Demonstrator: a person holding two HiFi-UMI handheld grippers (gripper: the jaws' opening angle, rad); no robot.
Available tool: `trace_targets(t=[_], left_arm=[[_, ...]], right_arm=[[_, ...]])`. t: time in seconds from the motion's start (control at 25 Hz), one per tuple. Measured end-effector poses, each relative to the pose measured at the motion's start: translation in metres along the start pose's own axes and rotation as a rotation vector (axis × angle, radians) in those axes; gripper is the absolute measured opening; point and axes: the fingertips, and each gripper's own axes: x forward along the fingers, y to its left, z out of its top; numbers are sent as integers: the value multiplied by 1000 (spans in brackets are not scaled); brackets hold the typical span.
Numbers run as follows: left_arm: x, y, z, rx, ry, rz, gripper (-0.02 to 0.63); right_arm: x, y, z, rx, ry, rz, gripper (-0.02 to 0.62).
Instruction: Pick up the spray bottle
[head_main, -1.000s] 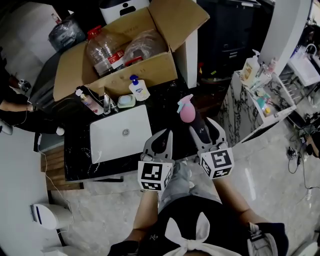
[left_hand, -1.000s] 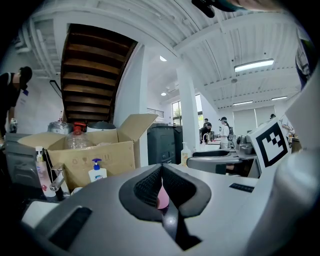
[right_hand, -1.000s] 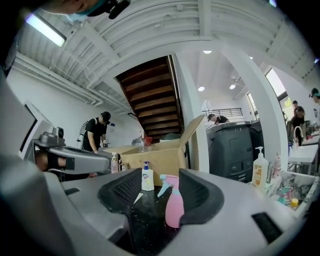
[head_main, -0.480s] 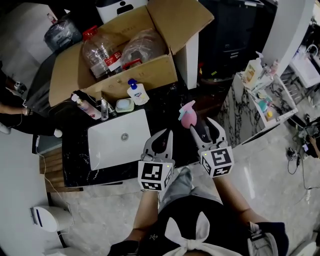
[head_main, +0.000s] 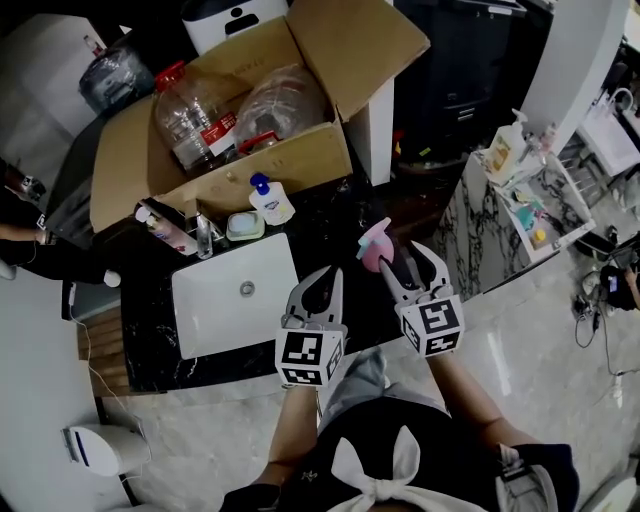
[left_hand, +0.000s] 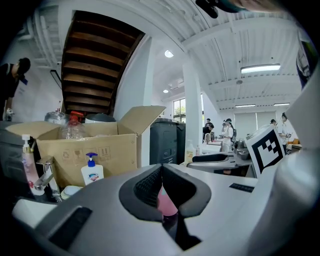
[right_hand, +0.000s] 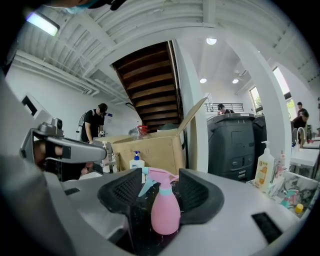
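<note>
Pink spray bottle (right_hand: 165, 212), teal collar, upright on black counter (head_main: 330, 225).

A black marble counter (head_main: 150, 335) stands on a pale glossy floor (head_main: 540, 340), with a white sink (head_main: 235, 295) set in its left part. Above are the brown underside of a staircase (left_hand: 95, 65), a white column (left_hand: 192, 110), a ceiling strip light (left_hand: 260, 68) and a bright window (left_hand: 179, 110).

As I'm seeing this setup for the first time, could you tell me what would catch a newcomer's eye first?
The pink spray bottle stands out, upright on the dark countertop between the open jaws of the right gripper. Further back and left, an open cardboard box holding large clear plastic bottles fills the counter's rear, with a white sink in front of it.
</note>
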Motion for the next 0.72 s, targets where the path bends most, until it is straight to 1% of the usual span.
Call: trace_targets(t=[0.2,0.72], left_arm=[[7,1,-5,-1,18,-7,26],[17,16,-11,-12,37,11,26]], right_arm=[[8,-3,-9,-6,28,9,215],[33,-8,-29,-16,84,31,215]])
